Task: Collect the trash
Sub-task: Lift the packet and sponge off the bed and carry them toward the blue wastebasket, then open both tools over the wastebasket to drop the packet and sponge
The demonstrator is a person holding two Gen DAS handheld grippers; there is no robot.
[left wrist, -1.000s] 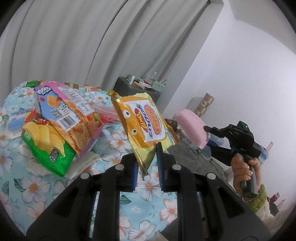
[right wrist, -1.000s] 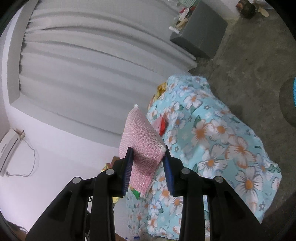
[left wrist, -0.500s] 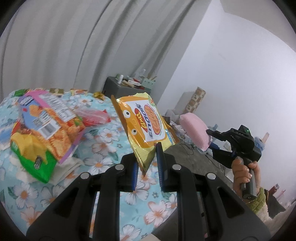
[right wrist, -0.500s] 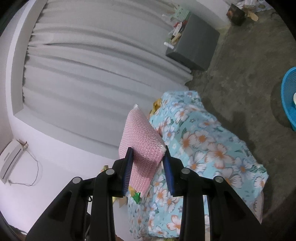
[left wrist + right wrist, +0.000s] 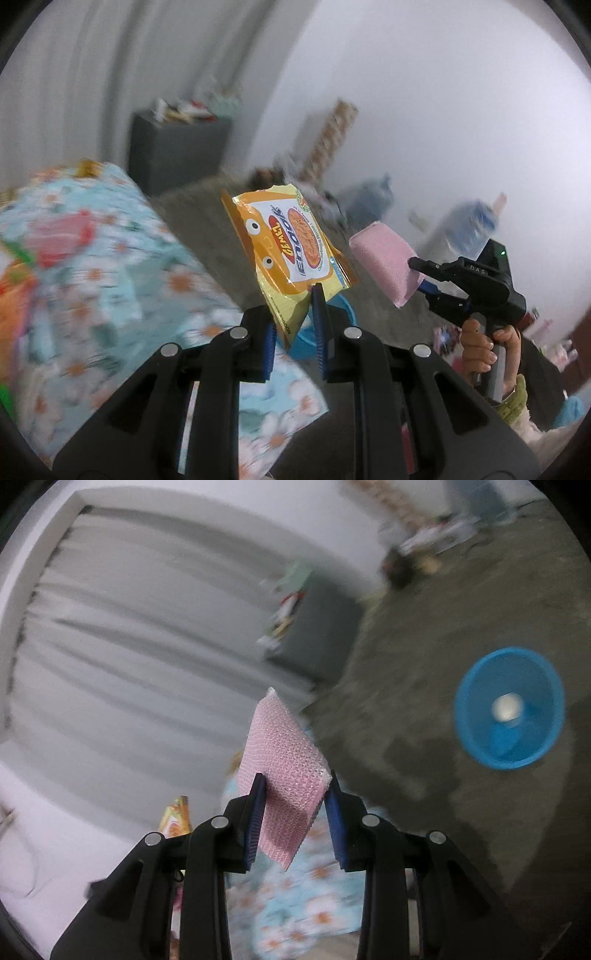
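Note:
My left gripper (image 5: 294, 325) is shut on the lower corner of an orange and yellow noodle packet (image 5: 288, 247), which stands up in front of it. My right gripper (image 5: 295, 806) is shut on a pink bubble-wrap pad (image 5: 282, 764). The left wrist view shows that pink pad (image 5: 386, 264) too, held out by the right gripper (image 5: 424, 280) with a hand (image 5: 480, 343) on its grip. A blue basin (image 5: 509, 707) sits on the floor at the right of the right wrist view, with a small white object (image 5: 506, 707) inside. Part of the blue basin (image 5: 341, 317) shows behind my left fingers.
A table under a light blue floral cloth (image 5: 110, 280) lies at the left, with a red wrapper (image 5: 62, 236) and other packets on it. A dark grey cabinet (image 5: 177, 151) with clutter on top stands by the grey curtain (image 5: 129, 657). Boxes and bottles line the far wall over a bare concrete floor (image 5: 461, 590).
Both grippers have swung away from the table toward the floor. The snack packets have slid out of the left view, and the blue basin has come fully into the right view.

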